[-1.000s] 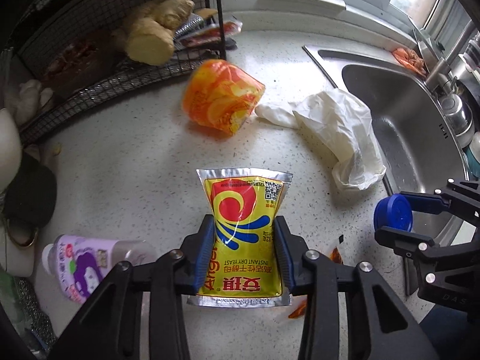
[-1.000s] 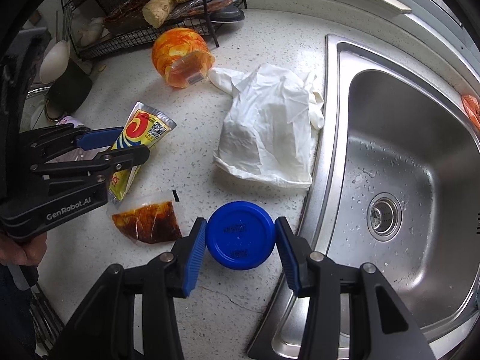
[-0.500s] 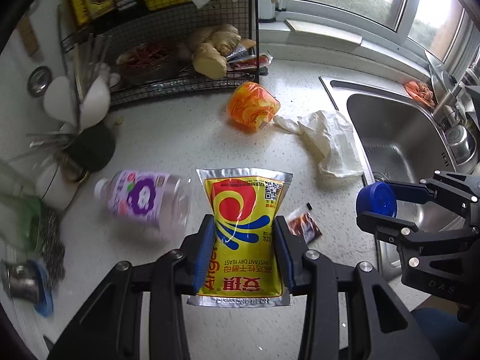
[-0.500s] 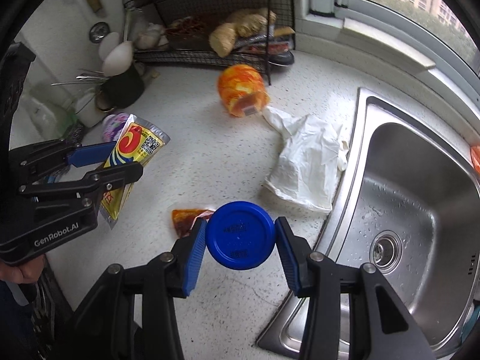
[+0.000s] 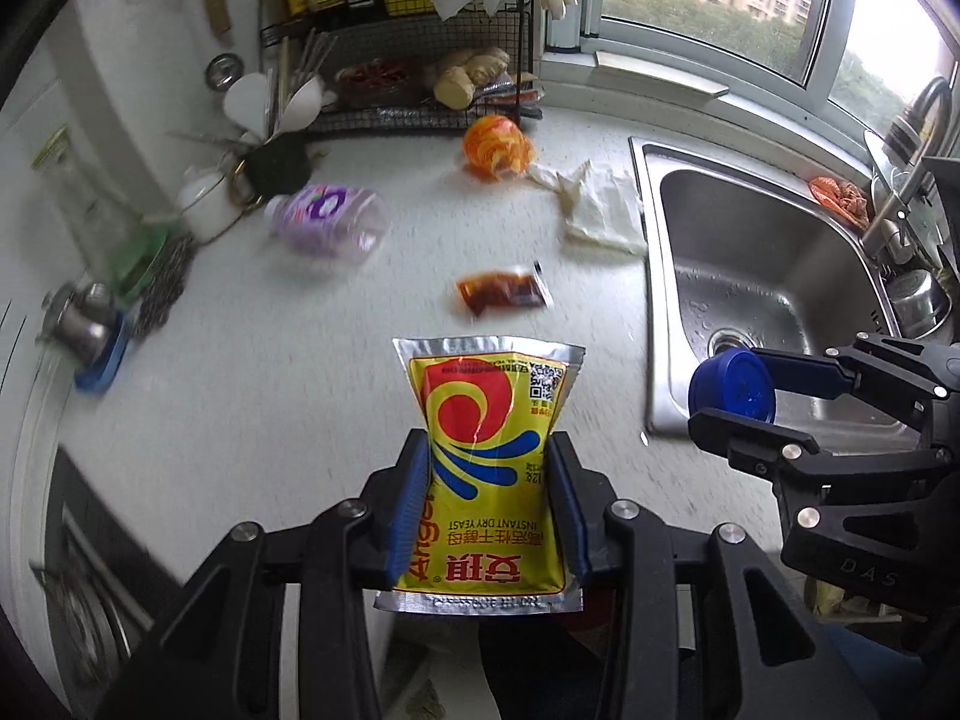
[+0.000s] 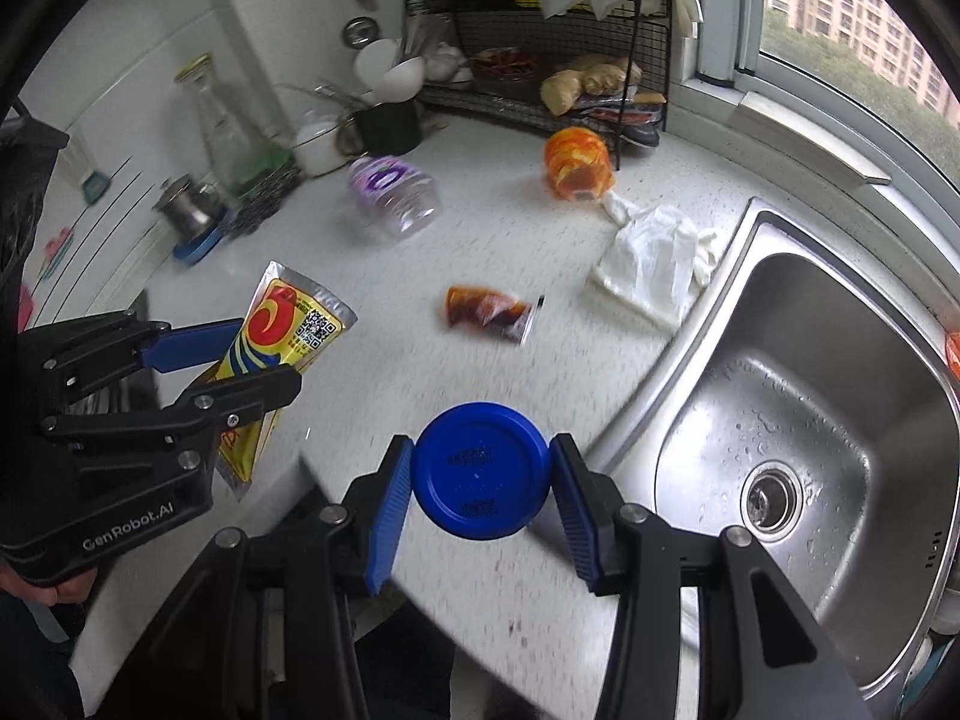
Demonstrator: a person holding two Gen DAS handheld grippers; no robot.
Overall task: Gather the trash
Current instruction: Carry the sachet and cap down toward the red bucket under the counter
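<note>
My left gripper (image 5: 487, 498) is shut on a yellow yeast packet (image 5: 489, 456) and holds it above the counter's front edge; the packet also shows in the right wrist view (image 6: 282, 342). My right gripper (image 6: 480, 480) is shut on a blue lid (image 6: 480, 471), held near the sink's front corner; the lid also shows in the left wrist view (image 5: 732, 387). On the white counter lie a brown sauce sachet (image 5: 501, 294), an orange wrapper (image 5: 497, 147), a crumpled white bag (image 5: 600, 210) and a clear bottle with a purple label (image 5: 327, 219).
A steel sink (image 5: 774, 276) fills the right side, with a tap (image 5: 912, 138) behind it. A black wire rack (image 5: 414, 60) with ginger and packets stands at the back. A utensil holder (image 5: 273, 156), a glass bottle (image 6: 222, 120) and a small metal pot (image 5: 84, 318) line the left wall.
Both grippers have pulled back and up from the counter with their loads. Much more of the counter, the rack and the window now shows, and the counter's front edge is in view.
</note>
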